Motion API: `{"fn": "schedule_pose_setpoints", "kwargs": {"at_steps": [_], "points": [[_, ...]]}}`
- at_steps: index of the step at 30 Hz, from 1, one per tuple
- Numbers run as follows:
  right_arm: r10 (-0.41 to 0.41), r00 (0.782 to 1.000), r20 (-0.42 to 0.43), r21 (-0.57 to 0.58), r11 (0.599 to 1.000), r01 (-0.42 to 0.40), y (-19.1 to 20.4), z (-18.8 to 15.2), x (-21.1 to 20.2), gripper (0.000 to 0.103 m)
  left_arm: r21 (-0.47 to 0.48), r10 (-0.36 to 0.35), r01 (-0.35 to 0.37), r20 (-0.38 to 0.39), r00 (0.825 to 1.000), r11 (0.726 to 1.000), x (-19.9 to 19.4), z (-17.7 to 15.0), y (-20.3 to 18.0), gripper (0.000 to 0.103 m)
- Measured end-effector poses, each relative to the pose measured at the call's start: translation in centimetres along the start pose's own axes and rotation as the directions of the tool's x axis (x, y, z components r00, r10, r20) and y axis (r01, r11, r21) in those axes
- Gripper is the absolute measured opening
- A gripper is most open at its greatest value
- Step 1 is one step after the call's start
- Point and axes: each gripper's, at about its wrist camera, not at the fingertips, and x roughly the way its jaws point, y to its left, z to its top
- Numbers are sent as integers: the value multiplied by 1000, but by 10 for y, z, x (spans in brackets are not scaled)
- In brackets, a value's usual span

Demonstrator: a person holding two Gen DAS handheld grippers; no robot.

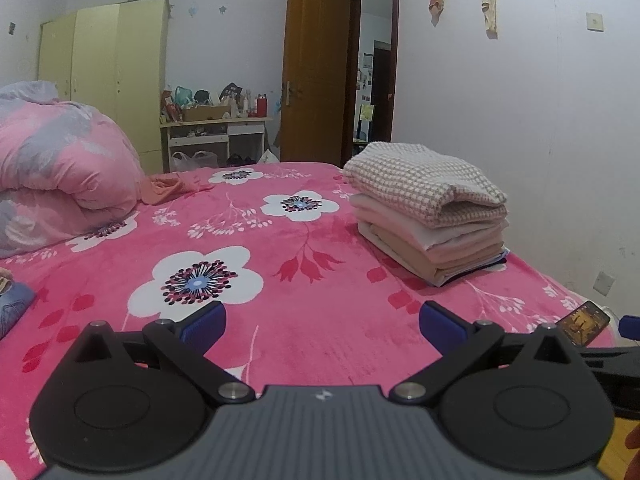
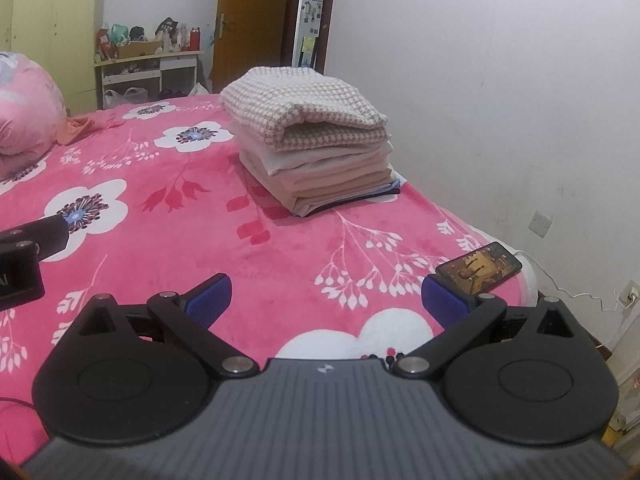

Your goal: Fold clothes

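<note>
While both jaws gape empty, folded clothes stack (image 2: 316, 160) neat, checkered knit topmost, beige layers beneath

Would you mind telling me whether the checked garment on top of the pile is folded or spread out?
Folded. The checked garment lies doubled over, its rounded fold edge facing the camera, squarely atop the stack of folded clothes.

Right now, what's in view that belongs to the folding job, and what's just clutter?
Job:
- folded stack, checked top layer
- crumpled orange garment by the duvet
- denim piece at left edge
- left gripper, right gripper, both open, empty

Lying about:
- phone, screen lit
- rolled pink duvet
- floral blanket
</note>
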Motion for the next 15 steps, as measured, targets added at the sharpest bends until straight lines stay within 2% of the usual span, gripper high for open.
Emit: {"fn": "schedule_pose_setpoints", "kwargs": {"at_steps": [15], "points": [[-2, 1000, 3, 0, 1000, 2, 0, -2, -2, 102, 27, -1, 1, 16, 1000, 1000, -2, 0, -6, 103]]}}
